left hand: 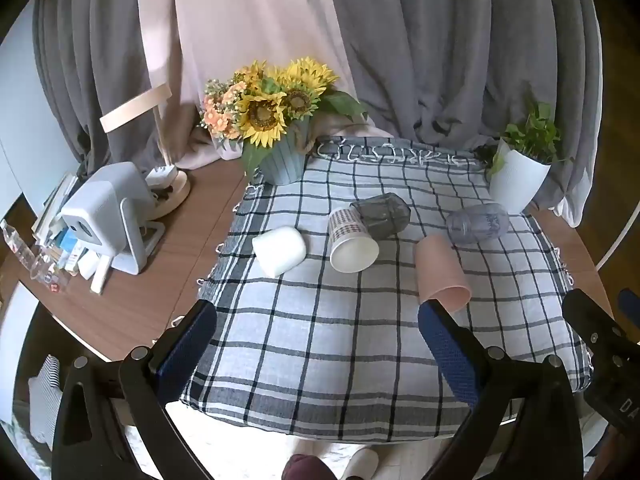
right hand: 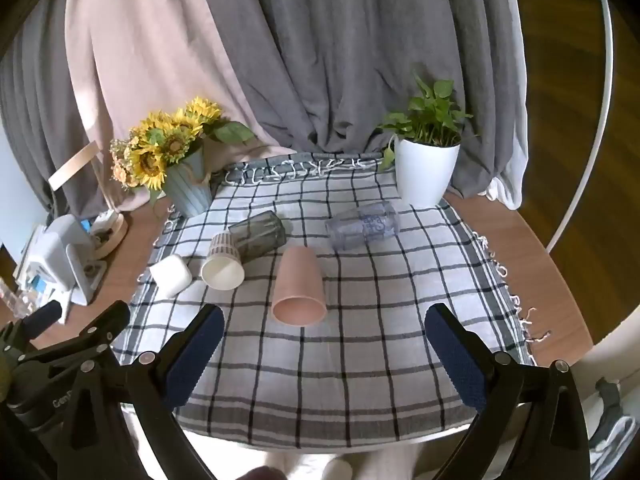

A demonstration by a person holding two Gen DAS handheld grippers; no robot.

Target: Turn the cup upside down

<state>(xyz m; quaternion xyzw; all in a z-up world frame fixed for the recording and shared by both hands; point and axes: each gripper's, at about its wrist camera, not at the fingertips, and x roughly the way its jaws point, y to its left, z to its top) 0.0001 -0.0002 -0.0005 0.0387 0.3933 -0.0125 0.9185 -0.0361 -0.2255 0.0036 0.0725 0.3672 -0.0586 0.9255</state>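
Several cups lie on their sides on a checked cloth (left hand: pixel 320 344): a white cup (left hand: pixel 279 249), a patterned paper cup (left hand: pixel 352 245), a dark glass cup (left hand: pixel 382 214), a clear bluish cup (left hand: pixel 478 222) and a pink cup (left hand: pixel 440 276). In the right wrist view the pink cup (right hand: pixel 299 290) lies nearest, mouth toward me, with the paper cup (right hand: pixel 223 262), white cup (right hand: pixel 171 274), dark glass (right hand: pixel 260 234) and clear cup (right hand: pixel 362 225) behind. My left gripper (left hand: pixel 316 320) is open and empty above the cloth's front. My right gripper (right hand: pixel 324 322) is open and empty, just short of the pink cup.
A sunflower pot (left hand: pixel 280 128) stands at the cloth's back left and a white plant pot (left hand: pixel 518 178) at the back right. A grey device (left hand: pixel 108 216) and clutter sit on the wooden table (left hand: pixel 132 304) to the left. Curtains hang behind.
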